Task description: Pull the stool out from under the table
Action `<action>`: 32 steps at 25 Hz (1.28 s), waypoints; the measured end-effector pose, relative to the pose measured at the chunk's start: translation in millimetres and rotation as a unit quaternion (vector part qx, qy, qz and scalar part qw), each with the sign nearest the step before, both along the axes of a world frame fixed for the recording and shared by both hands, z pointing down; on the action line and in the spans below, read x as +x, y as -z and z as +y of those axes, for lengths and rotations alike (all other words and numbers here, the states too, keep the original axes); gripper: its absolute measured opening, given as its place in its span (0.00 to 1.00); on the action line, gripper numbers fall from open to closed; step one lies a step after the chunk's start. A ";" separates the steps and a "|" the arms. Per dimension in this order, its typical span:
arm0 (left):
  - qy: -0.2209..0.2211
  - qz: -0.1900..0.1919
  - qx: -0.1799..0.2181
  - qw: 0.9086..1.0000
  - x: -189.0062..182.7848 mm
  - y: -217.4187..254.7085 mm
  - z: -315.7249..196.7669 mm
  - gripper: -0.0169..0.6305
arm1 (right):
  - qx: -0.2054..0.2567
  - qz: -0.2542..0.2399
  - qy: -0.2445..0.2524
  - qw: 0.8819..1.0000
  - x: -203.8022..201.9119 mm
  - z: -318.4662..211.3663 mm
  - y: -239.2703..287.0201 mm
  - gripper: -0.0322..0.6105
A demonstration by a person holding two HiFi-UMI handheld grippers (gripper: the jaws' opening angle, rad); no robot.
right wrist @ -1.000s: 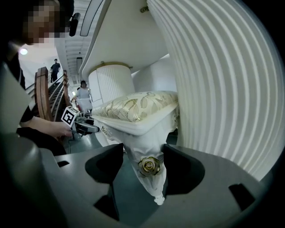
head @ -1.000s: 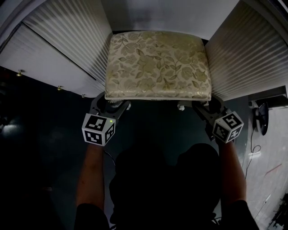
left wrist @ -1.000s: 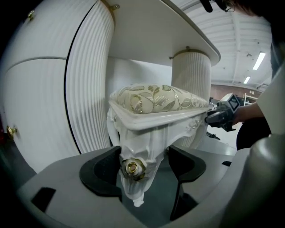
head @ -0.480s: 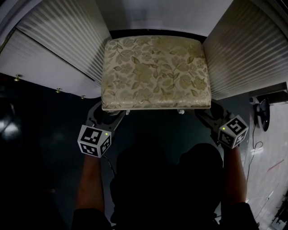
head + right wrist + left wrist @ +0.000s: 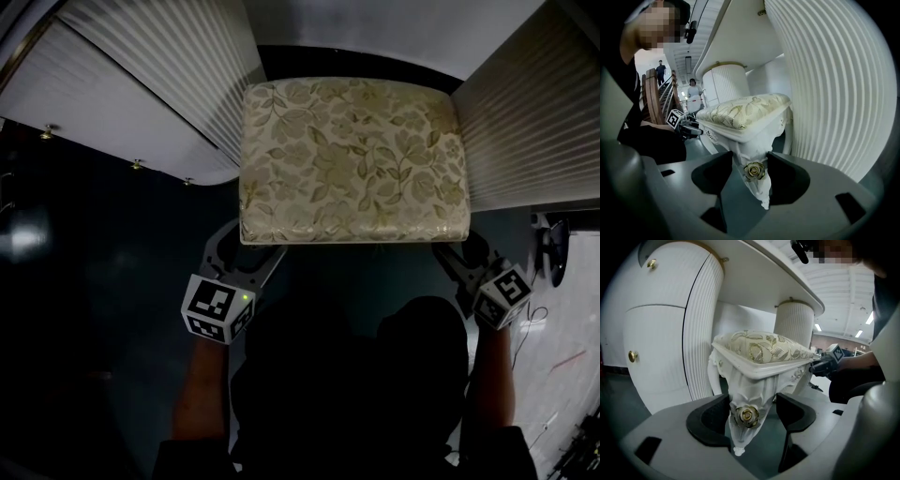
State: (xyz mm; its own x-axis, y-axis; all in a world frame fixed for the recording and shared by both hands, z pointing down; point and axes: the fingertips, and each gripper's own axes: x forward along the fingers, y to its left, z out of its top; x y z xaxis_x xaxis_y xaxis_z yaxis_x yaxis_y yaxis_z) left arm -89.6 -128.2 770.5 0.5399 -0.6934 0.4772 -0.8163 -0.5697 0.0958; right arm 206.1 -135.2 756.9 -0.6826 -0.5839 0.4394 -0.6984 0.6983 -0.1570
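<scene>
The stool has a floral gold cushion on a carved white frame and stands between the table's two ribbed pedestals. My left gripper reaches under its front left corner. In the left gripper view a white leg with a gold rose stands between the pads of that gripper, which close against it. My right gripper is at the front right corner. Its pads press both sides of the other front leg.
A ribbed white pedestal with small brass knobs flanks the stool on the left, and another pedestal flanks it on the right. The floor is dark. A cable and a dark object lie at the right. People stand far behind.
In the head view the stool's front edge and both grippers sit a little lower and further right, with a wider dark gap behind the stool. Both grippers stay on the legs.
</scene>
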 end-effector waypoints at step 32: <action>0.022 -0.042 -0.236 0.971 -2.2 2.3 5.7 0.52 | -0.231 0.084 -0.009 0.969 -2.7 0.3 -4.3 0.42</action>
